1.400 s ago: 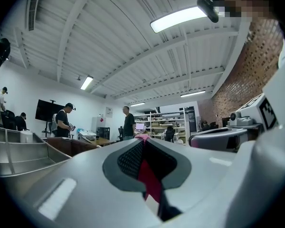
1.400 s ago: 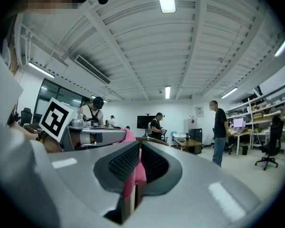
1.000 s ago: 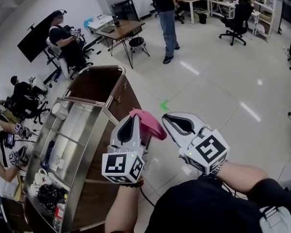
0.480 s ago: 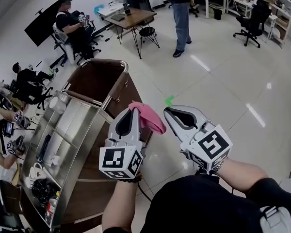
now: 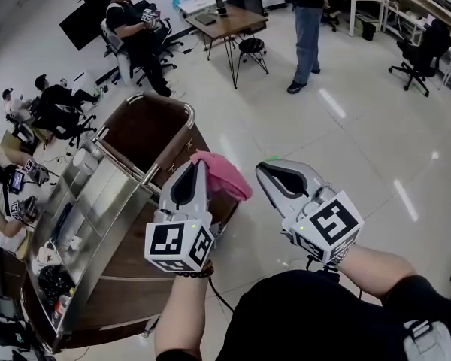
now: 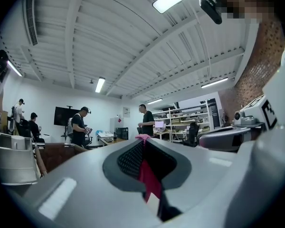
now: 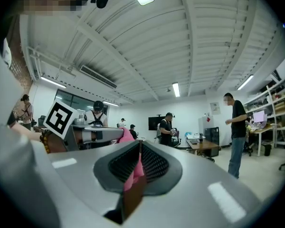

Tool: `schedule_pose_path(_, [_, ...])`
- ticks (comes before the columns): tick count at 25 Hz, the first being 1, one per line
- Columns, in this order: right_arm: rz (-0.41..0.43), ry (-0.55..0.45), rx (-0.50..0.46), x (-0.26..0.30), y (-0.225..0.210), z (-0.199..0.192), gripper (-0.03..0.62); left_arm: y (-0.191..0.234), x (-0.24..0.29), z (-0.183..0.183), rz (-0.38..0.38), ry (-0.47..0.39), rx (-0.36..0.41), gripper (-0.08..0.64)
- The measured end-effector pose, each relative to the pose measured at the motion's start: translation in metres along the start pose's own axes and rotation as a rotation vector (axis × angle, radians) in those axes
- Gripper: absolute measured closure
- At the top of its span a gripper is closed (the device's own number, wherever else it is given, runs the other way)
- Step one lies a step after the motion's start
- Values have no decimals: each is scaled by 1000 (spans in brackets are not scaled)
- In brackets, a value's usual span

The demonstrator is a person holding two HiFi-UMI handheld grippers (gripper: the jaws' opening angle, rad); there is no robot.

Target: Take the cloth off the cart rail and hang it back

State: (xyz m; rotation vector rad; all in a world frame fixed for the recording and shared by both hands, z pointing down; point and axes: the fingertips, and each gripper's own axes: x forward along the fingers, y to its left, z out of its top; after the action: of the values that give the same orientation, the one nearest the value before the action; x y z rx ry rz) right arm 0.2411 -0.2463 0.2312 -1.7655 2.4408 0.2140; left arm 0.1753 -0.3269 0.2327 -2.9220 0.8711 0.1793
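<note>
Finding: the left tool (image 5: pixel 196 164) is clamping one edge of the pink cloth (image 5: pixel 224 175) between closed jaws, and the cloth is draping away from the tip toward 4 o'clock, clear of the cart (image 5: pixel 135 254). The cart rail (image 5: pixel 173 147) is lying just beside the cloth at about 10 o'clock, its long axis running from 7 to 1 o'clock. The right tool (image 5: pixel 262 168) is standing at 3 o'clock of the cloth, closed and empty, so the left one is judged nearer for the hanging.

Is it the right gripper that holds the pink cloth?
No, the pink cloth is pinched in the left gripper, while the right gripper is beside it, shut and apart from it.
</note>
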Motion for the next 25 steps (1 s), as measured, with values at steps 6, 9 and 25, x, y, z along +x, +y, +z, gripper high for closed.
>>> schedule_pose_path(6, [36, -14, 20, -13, -65, -2, 580, -13, 52, 7, 66, -14, 20, 546])
schedule_pose_path(9, [43, -24, 27, -12, -85, -5, 580, -10, 70, 8, 79, -15, 30, 546])
schedule_pose_path(25, [116, -41, 32, 102, -157, -36, 580, 88, 159, 17, 164, -62, 49, 546])
